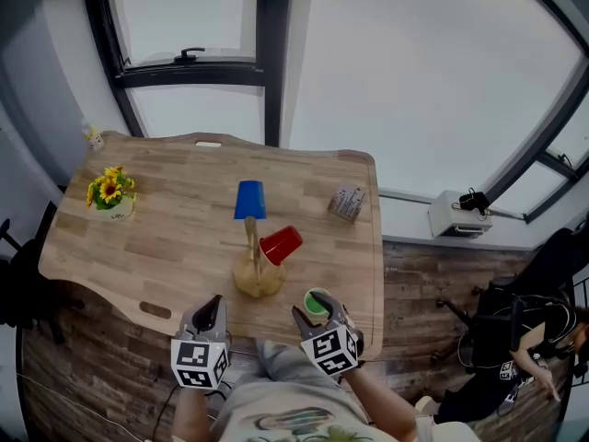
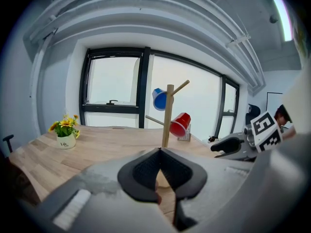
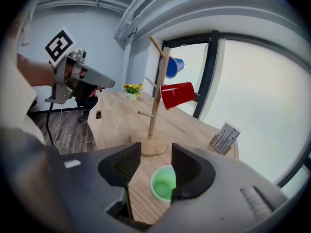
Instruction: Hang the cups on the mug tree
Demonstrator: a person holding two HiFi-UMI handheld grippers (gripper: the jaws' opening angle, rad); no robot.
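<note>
A wooden mug tree [image 1: 257,278] stands near the front of the table [image 1: 175,238]. A blue cup [image 1: 249,200] hangs on its top peg and a red cup [image 1: 281,245] on a right-hand peg. A green cup [image 1: 317,300] stands upright on the table to the right of the tree's base. My right gripper [image 1: 320,317] is open, its jaws on either side of the green cup [image 3: 164,183] and just above it, pads not pressing. My left gripper [image 1: 214,304] is shut and holds nothing, in front of the tree [image 2: 168,115] at the table's front edge.
A pot of yellow flowers [image 1: 110,196] sits at the table's left, a small card stand [image 1: 347,201] at the far right. A slot [image 1: 155,309] is cut in the front left edge. A person [image 1: 543,339] sits on the floor at the right.
</note>
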